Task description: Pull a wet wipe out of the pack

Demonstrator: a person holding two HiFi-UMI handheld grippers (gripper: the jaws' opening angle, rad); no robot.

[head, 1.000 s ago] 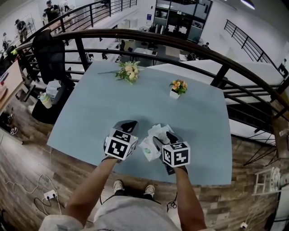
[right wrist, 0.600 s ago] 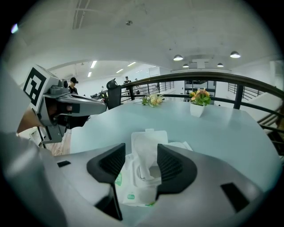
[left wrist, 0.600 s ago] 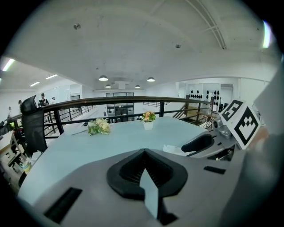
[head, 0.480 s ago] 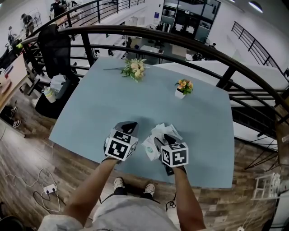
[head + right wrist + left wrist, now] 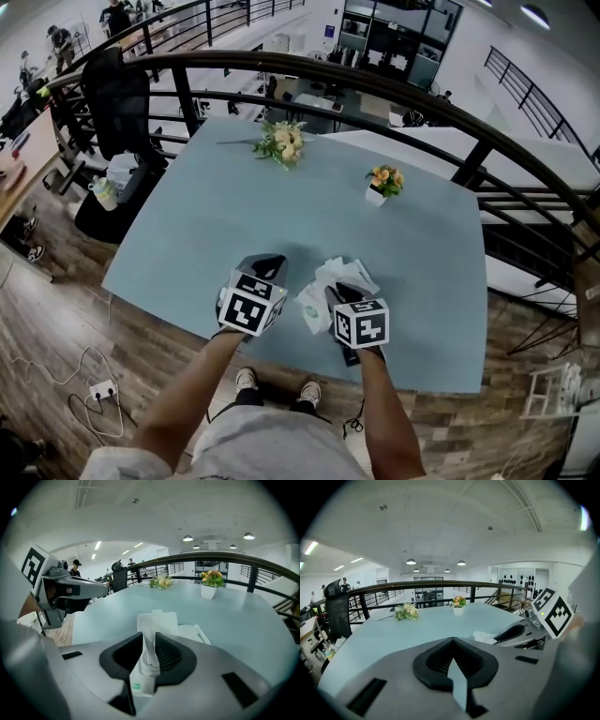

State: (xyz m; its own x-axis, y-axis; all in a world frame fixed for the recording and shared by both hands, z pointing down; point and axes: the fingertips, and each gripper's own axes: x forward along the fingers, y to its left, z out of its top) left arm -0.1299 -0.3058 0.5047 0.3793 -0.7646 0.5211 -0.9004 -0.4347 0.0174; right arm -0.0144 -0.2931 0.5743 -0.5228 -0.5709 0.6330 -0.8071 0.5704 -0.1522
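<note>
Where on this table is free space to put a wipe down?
Free: the wide middle of the table, between the bouquet and flower pot at the far side and the pack; also the near right corner. Crowded: the near edge, where the left gripper, the pack and the right gripper sit, its fingers having just been closing on a wipe.

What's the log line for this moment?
right gripper: fingers just closing, wipe between them | left gripper: empty, beside pack | wipe: not yet out

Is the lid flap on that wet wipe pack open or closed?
Open: the flap is folded back and a wipe sticks up out of the pack.
</note>
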